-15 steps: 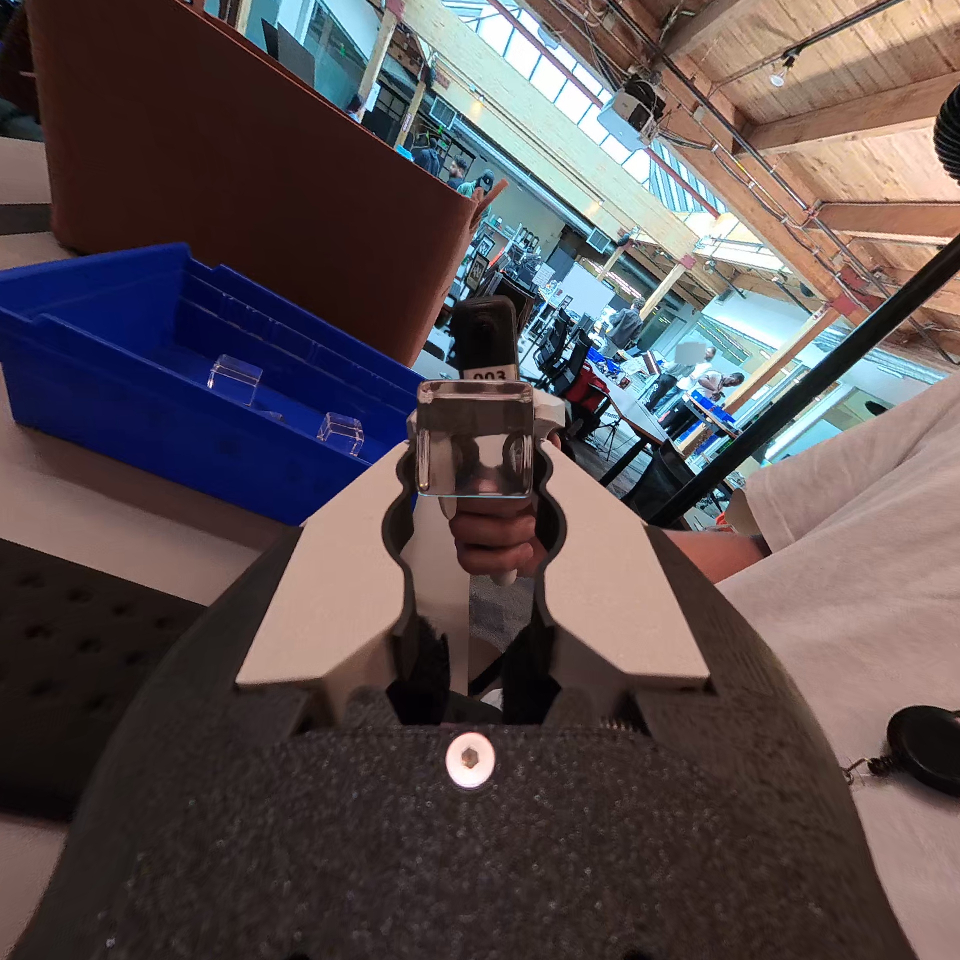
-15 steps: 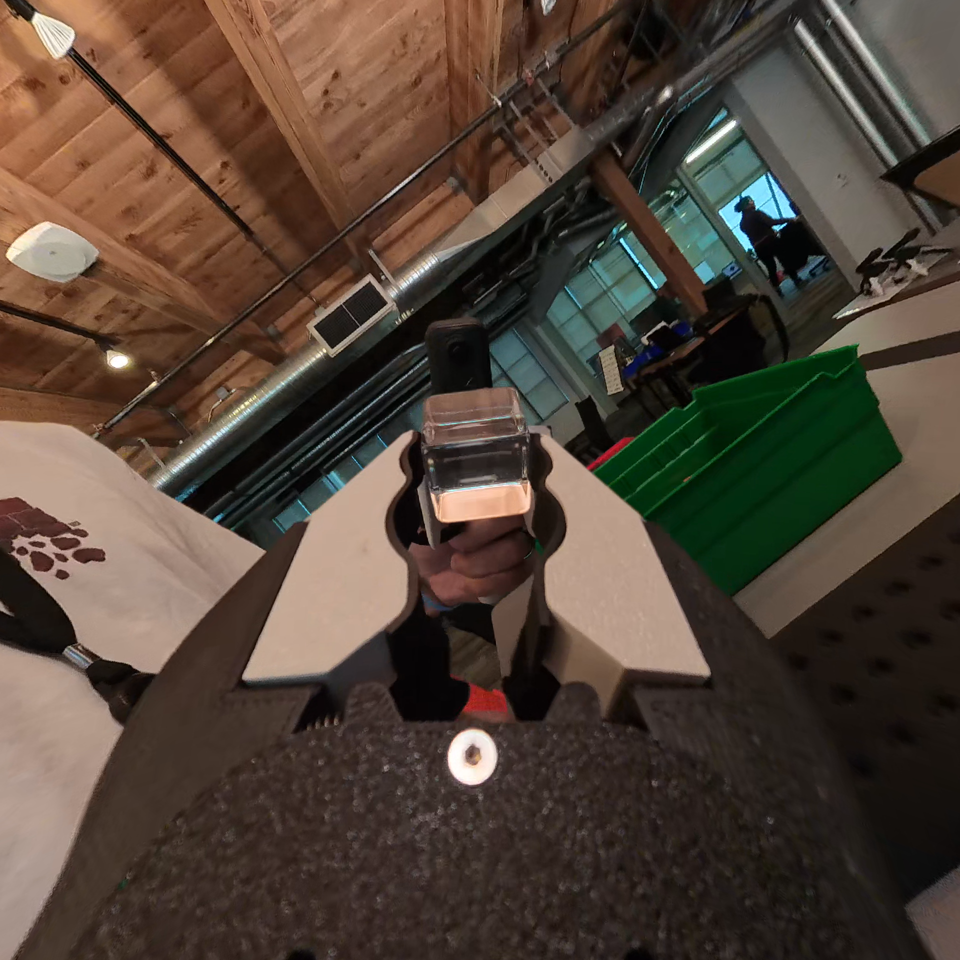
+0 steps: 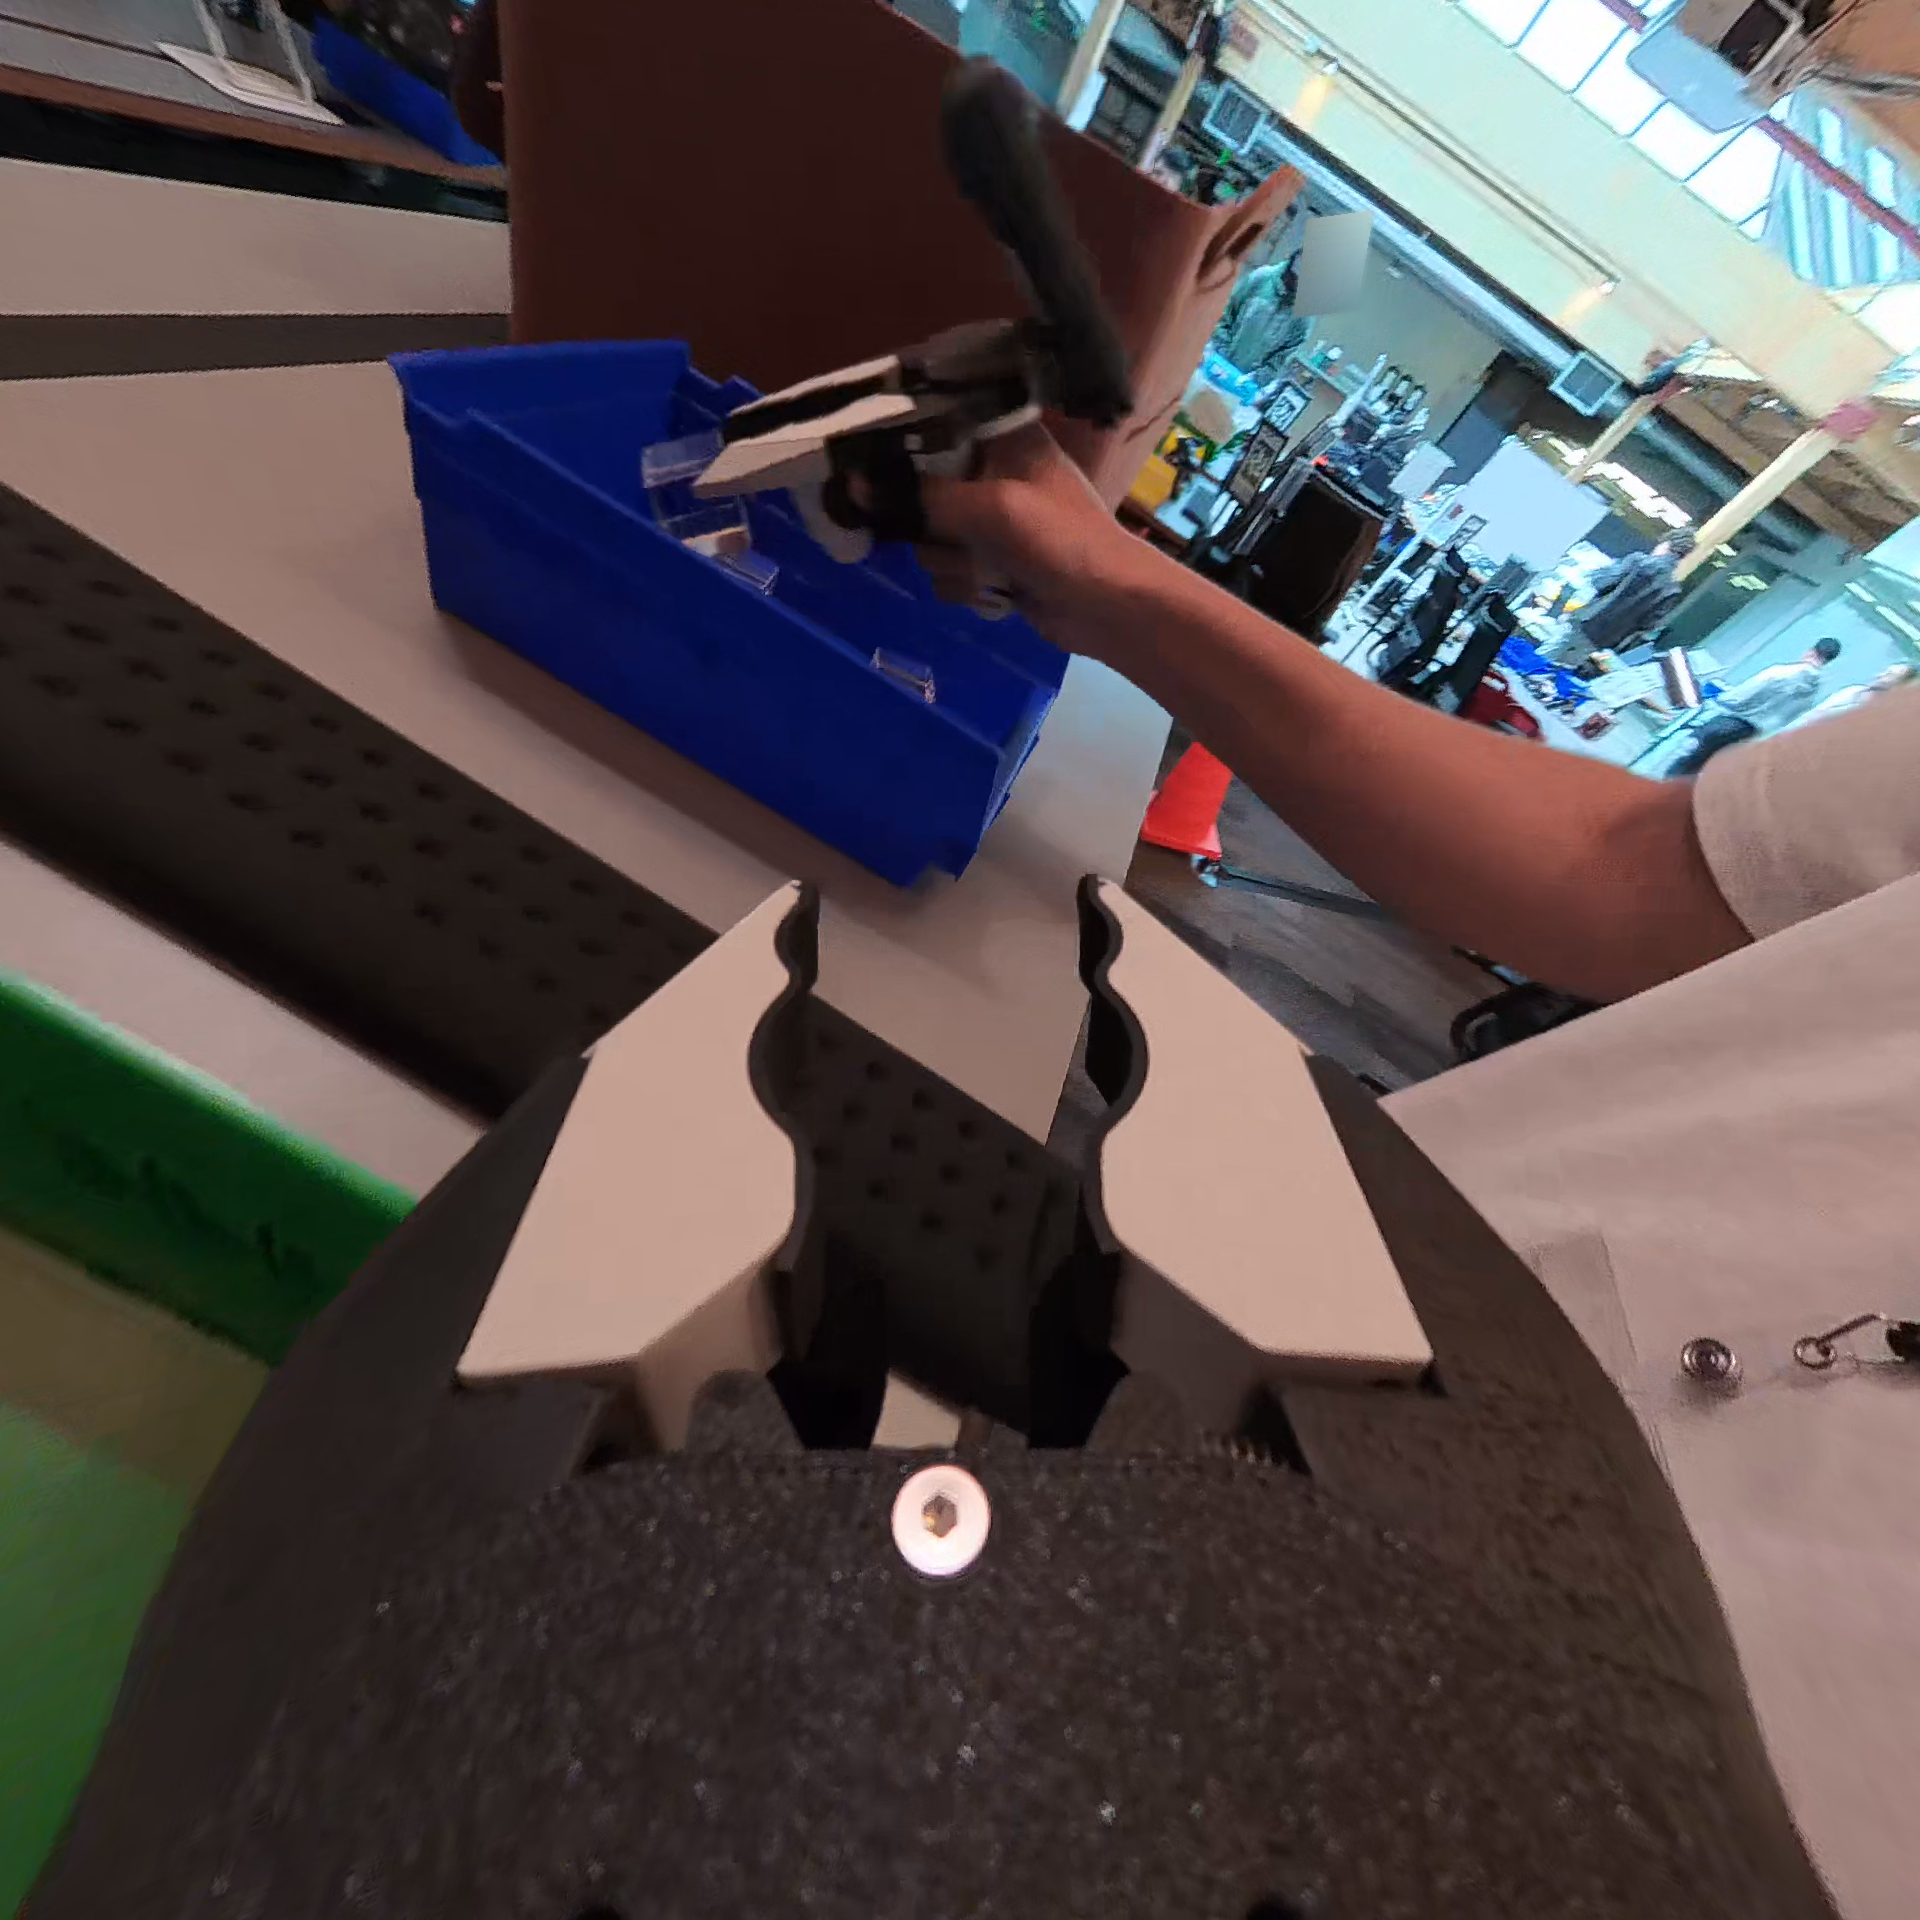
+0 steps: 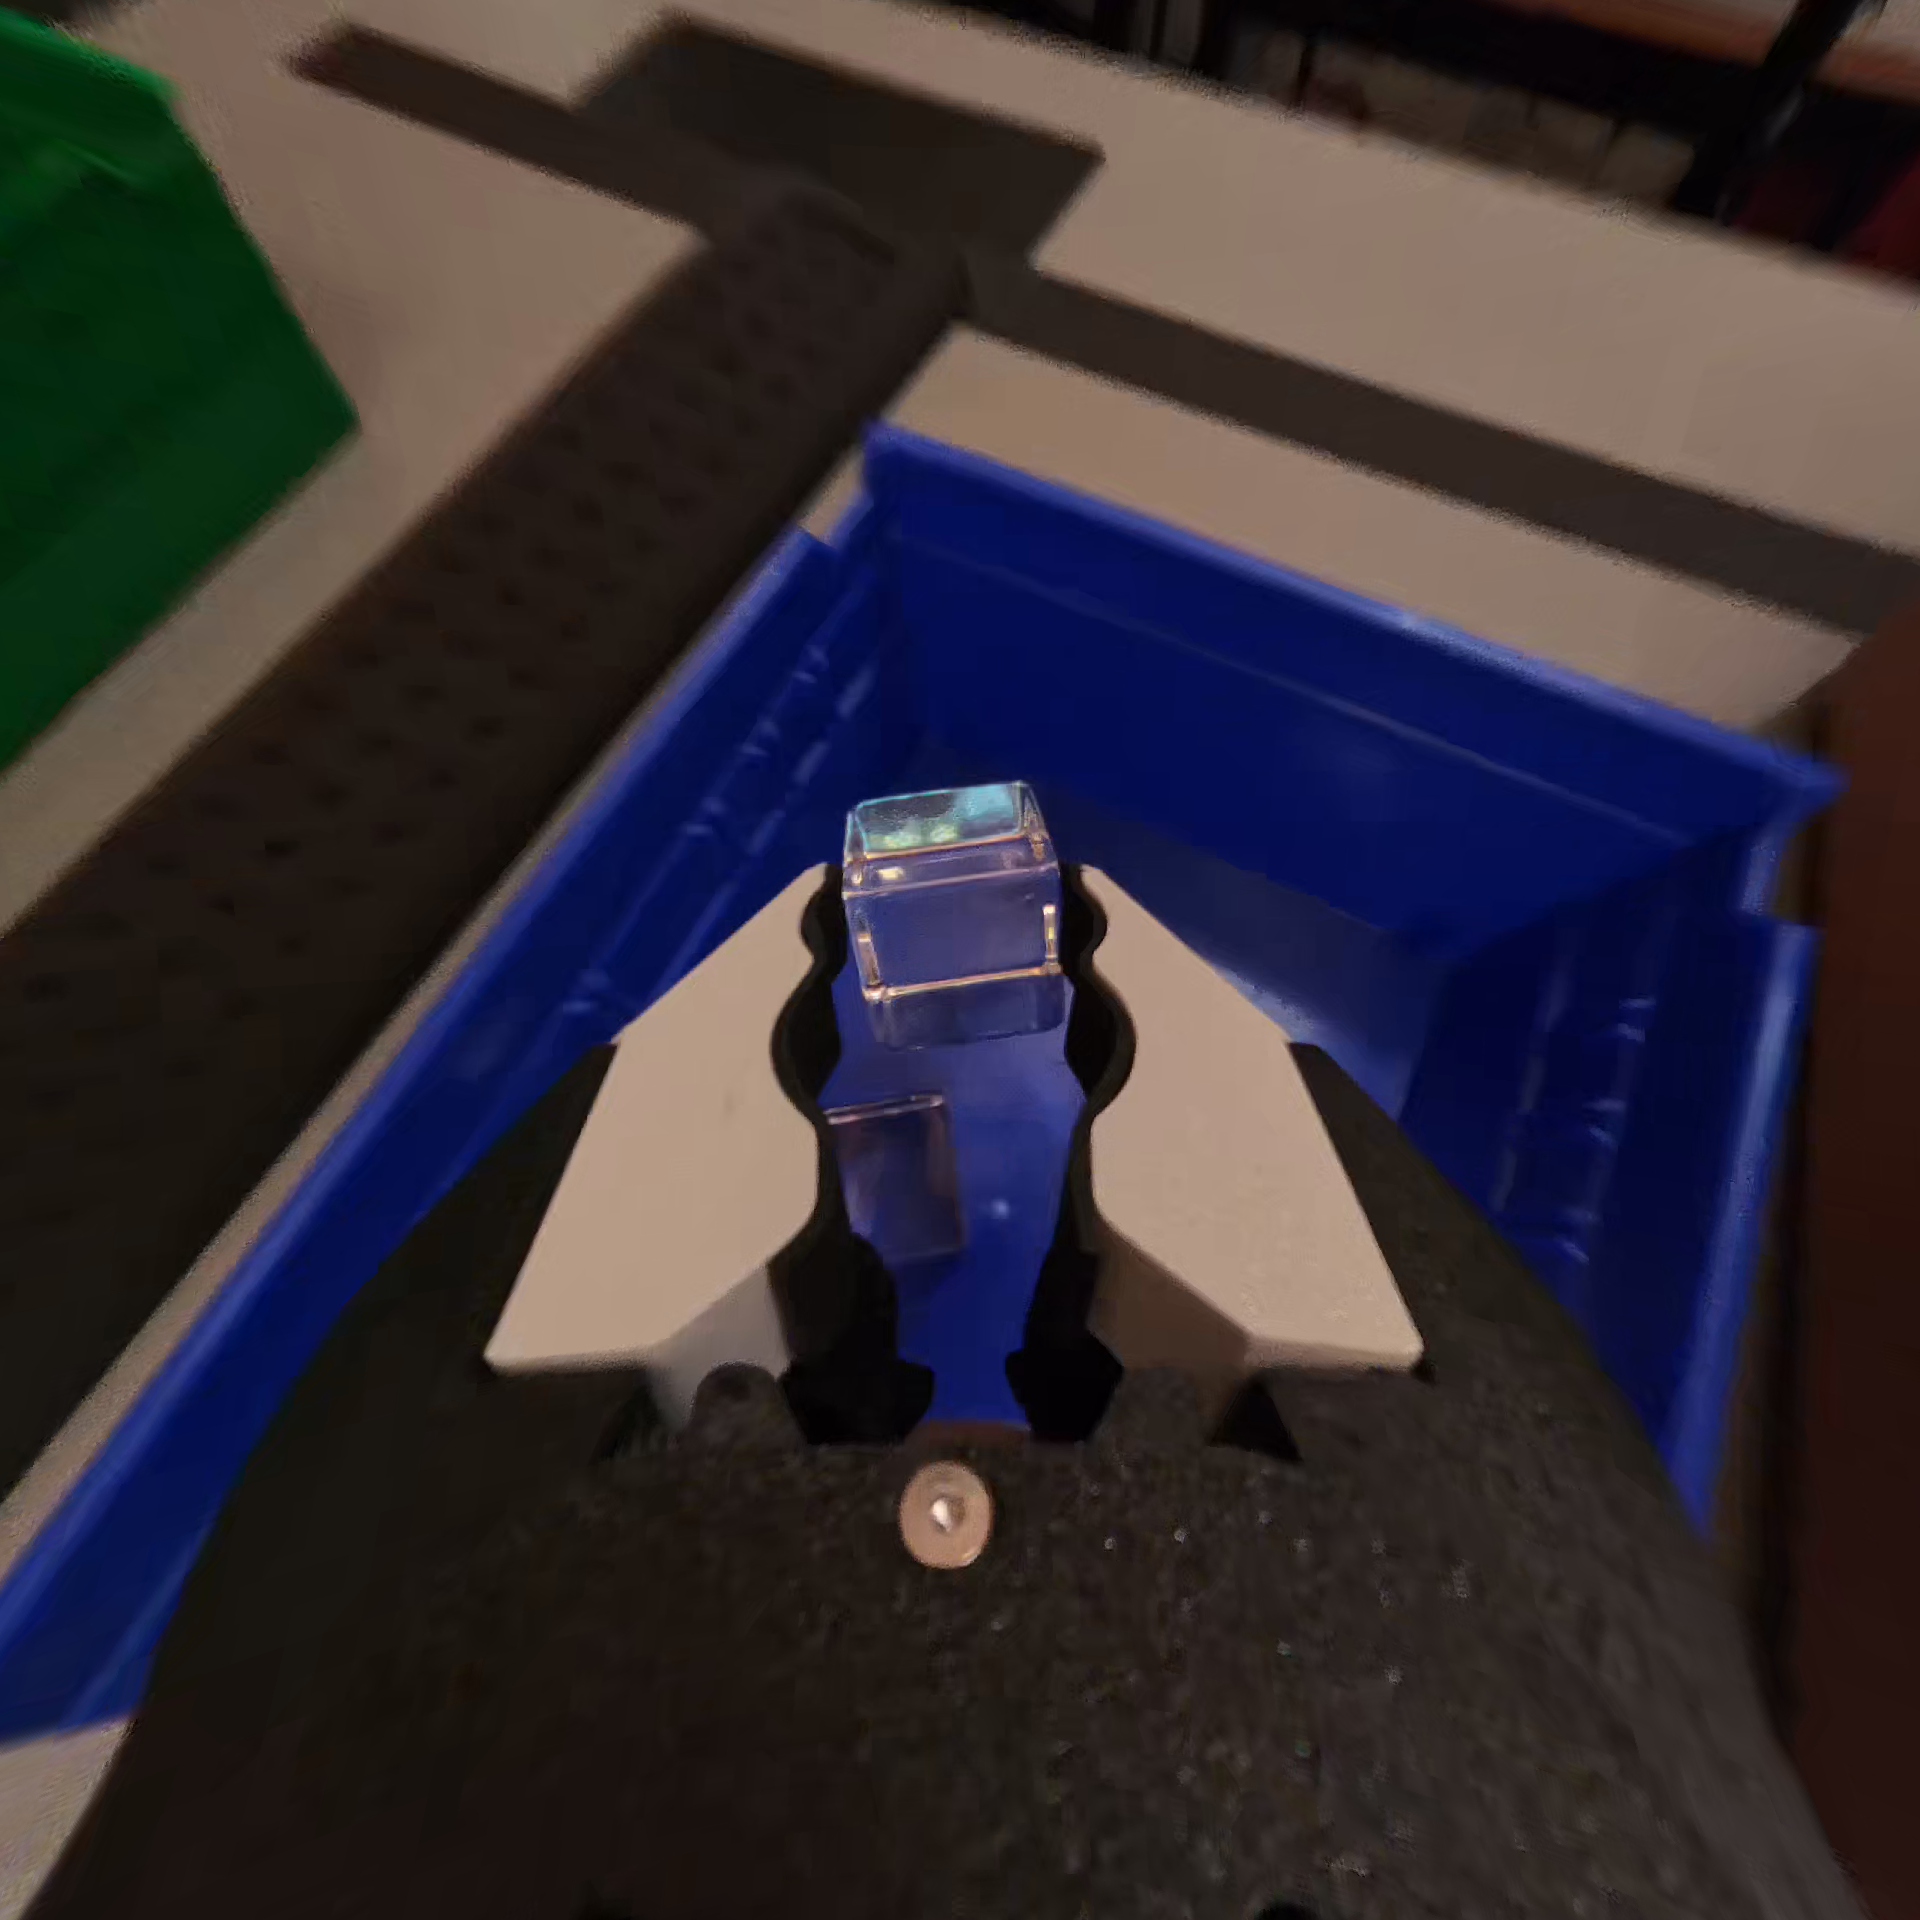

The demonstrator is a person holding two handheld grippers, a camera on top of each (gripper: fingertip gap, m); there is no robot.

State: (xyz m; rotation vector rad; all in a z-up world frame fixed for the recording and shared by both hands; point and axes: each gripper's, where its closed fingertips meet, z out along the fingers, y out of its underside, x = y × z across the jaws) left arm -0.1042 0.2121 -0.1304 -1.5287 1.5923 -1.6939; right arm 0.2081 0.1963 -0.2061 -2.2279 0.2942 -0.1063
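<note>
Over a pale worktable (image 3: 208, 468), our right gripper (image 4: 951, 914) hangs above a blue bin (image 4: 1299, 665), its fingers clamped on a clear cube (image 4: 951, 914) pinched at the very tips. A second clear block (image 4: 899, 1179) lies on the bin floor just below, seen through the gap between the fingers.

Our left gripper (image 3: 940, 904) is held nearer us with its fingers apart and nothing between them, above a black perforated mat (image 3: 260, 790) that runs across the table. From this side we see the right gripper (image 3: 727, 468) reaching in from the right over the bin (image 3: 727, 675), the hand (image 3: 997, 530) wrapped round its grip. A green bin (image 3: 135, 1174) sits at the near left, and a tall brown panel (image 3: 748, 208) stands beyond the blue bin.
</note>
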